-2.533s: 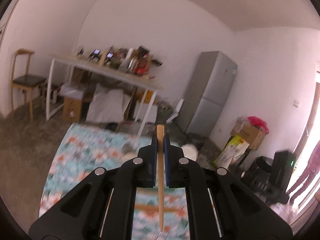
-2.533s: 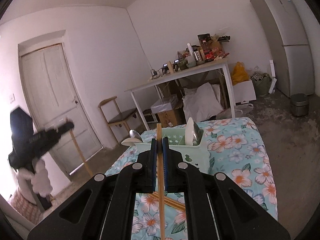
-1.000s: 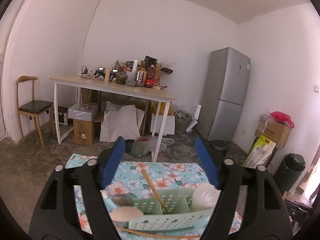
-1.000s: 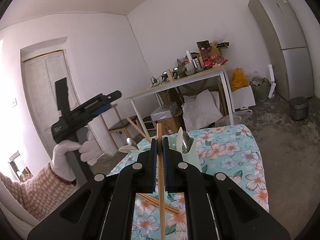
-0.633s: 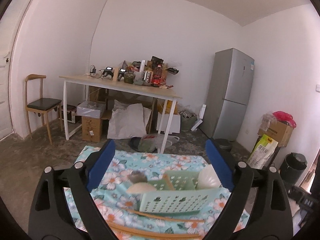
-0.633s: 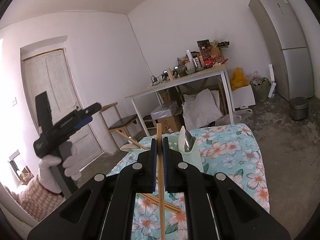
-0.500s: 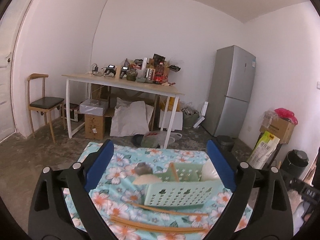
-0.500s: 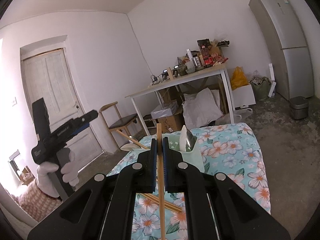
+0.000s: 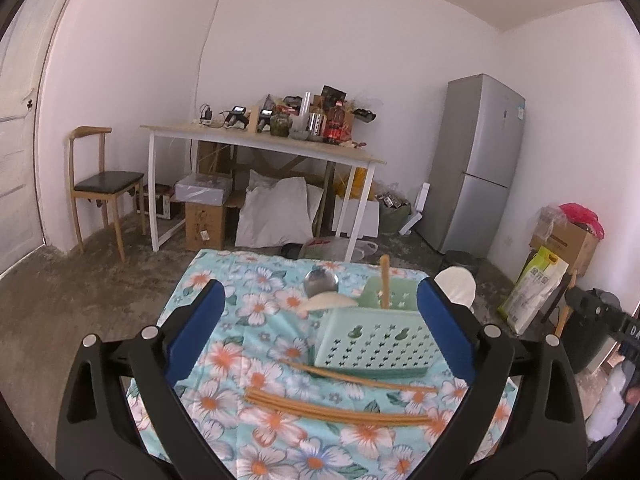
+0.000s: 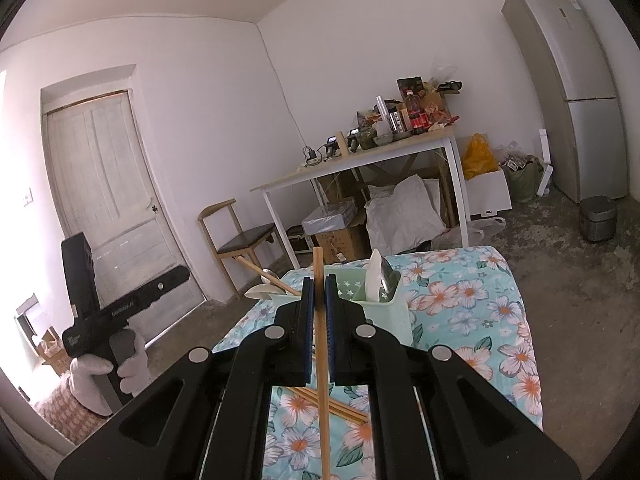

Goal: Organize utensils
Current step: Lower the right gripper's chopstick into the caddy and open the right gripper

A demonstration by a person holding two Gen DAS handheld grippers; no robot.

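Matte black plastic left gripper (image 9: 320,328) with blue pads inside its fingers (image 9: 196,332) and silver round screws behind them; white-gloved left hand (image 10: 106,368), pink checked sleeve below.

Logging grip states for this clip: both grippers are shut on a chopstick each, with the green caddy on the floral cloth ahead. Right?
Not quite. Only the right gripper is shut on a chopstick. The left wrist view shows the left gripper open and holding nothing. The green caddy does stand on the floral cloth.

My right claw (image 10: 319,292) is clamped on a chopstick (image 10: 321,360), upright w/ tip above the pads. Just behind: green basket (image 10: 384,312) w/ spoons, on the floral worktop (image 10: 480,320). More chopsticks (image 10: 340,402) lie flat below. Left claw (image 10: 132,300) off to the side.
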